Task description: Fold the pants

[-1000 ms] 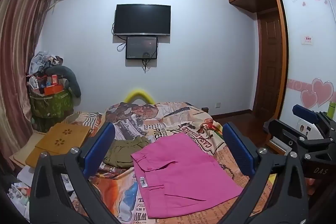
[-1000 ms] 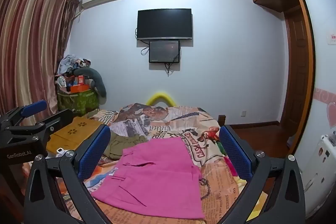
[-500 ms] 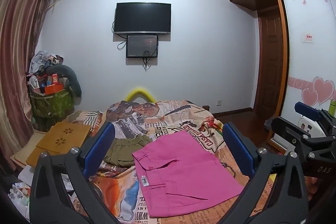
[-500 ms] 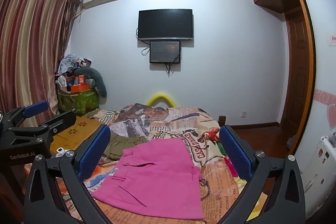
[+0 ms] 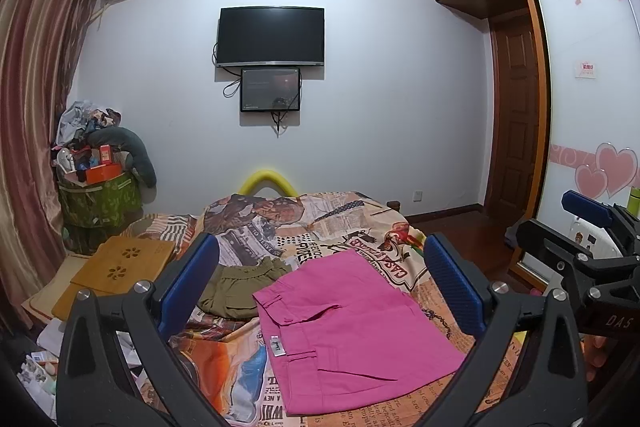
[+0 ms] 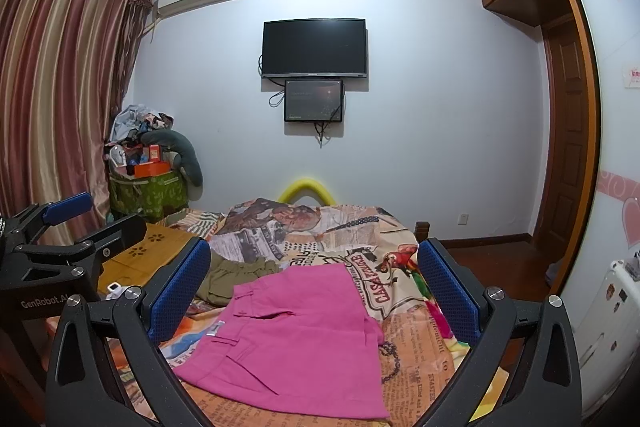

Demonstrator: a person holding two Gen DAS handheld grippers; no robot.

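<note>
- Tongs first: your left gripper (image 5: 320,291) stands with its blue pads spread wide and nothing between them; your right gripper (image 6: 314,289) is released the same way, also empty.
- Neither one touches cloth. Both hang above the near end of the bed, looking down its length, and each shows at the edge of the other's view: the right one at the right edge of the left view, the left one at the left edge of the right view.
- Change over the last second is very slight: in the left view the pink pants (image 5: 352,331) have slid a little lower in the frame, so you have tipped or lifted that hand a touch. The right view is all but the same.
- Pants sit in the lower centre of both views, flat on the printed bedspread (image 5: 304,227), already doubled into a short block with the waistband and label toward lower left.
- Olive garment (image 5: 240,287) lies bunched just beside the pants' upper left corner; whether the two touch I cannot tell.
- My reading: with so little motion and both hands free, you are between steps. Either the fold is finished or one more fold is due; if so, come down on the near edge with both hands together.
</note>
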